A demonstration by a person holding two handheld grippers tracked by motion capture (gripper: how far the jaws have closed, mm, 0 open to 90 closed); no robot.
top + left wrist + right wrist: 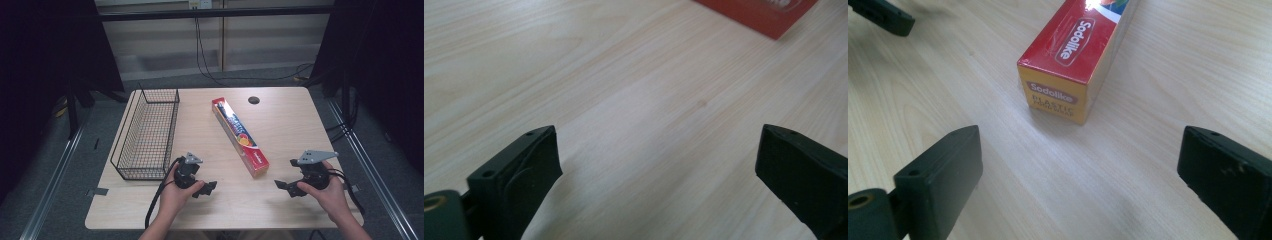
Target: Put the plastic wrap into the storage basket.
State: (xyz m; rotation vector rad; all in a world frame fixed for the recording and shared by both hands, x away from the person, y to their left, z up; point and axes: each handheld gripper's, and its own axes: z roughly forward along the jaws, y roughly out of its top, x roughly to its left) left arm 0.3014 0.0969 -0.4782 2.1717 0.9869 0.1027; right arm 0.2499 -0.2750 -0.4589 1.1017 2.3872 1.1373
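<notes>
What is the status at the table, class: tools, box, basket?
Left tool open, empty, low over table. Right tool open, empty, facing box end. Plastic wrap box flat mid-table. Wire basket left, empty. Nothing between.

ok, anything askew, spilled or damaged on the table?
Nothing stands out. The plastic wrap box lies flat and intact, diagonal beside the upright wire basket. Both tongs, left and right, are open and empty above bare table.
</notes>
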